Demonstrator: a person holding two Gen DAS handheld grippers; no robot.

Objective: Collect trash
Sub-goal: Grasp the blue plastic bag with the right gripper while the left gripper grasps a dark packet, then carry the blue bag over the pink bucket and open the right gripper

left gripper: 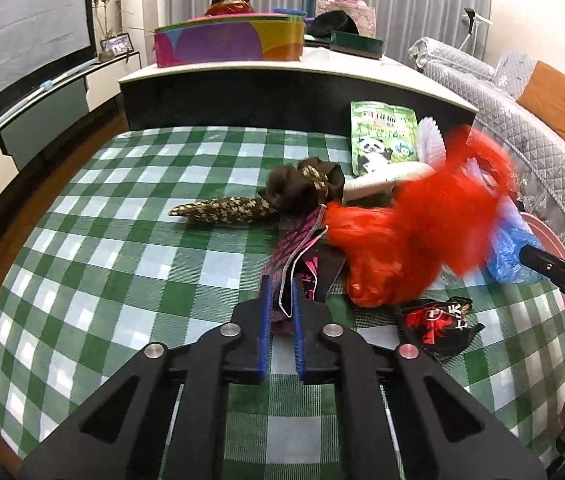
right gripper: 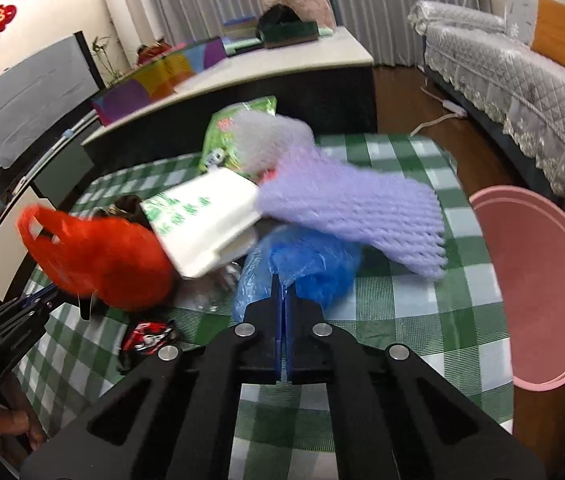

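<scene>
Two hand-held grippers clamped, left [left gripper: 282, 300] on patterned wrapper [left gripper: 296, 240], right [right gripper: 283, 292] on blue bag [right gripper: 314, 260], pink basin [right gripper: 538, 292] at table edge.

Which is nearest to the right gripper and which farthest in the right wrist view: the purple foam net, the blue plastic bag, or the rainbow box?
1. Blue plastic bag, at the right gripper fingers.
2. Purple foam net, just beyond, to the right.
3. Rainbow box, far back left on the counter.
</scene>
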